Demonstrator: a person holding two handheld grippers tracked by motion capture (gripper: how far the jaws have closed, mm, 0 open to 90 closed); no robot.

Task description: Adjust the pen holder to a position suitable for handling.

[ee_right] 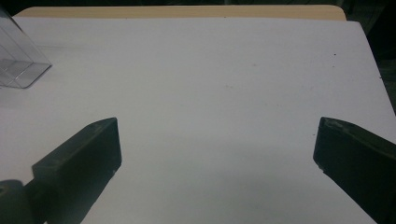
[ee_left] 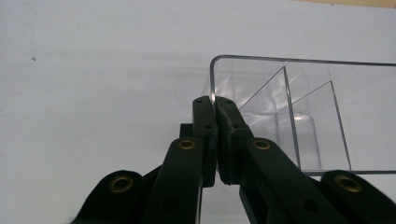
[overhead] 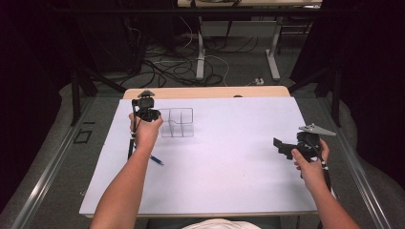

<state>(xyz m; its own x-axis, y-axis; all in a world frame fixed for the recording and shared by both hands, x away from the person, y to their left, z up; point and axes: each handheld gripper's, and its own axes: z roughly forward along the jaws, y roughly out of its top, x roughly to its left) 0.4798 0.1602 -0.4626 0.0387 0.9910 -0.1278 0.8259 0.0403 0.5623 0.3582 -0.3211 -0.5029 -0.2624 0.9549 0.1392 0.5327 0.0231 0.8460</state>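
A person sits at a white tabletop point(overhead: 224, 181) holding a gripper in each hand. The left gripper point(overhead: 145, 110) is at the far left, its jaws pressed fully together with nothing visible between them, right beside the left wall of a clear plastic organizer point(overhead: 177, 122), a see-through box with inner dividers standing upright. In the left gripper view the closed tips sit at the organizer's point(ee_left: 299, 116) rounded near corner, and it is hard to tell whether they touch the wall or stop just short. The likely trouble is that the box looks light and slick, so a sideways nudge from the closed jaws could slide or tip it, and its transparent walls make the edge easy to misjudge. A blue pen point(overhead: 155, 159) lies on the tabletop just near of the left hand, partly under the forearm, where a sweeping arm could roll it. The right gripper point(overhead: 286, 147) rests well apart at the near right, jaws spread wide over bare surface. It is close to the right edge. Open room lies across the middle and near side; the far edge of the tabletop is not far behind the organizer.
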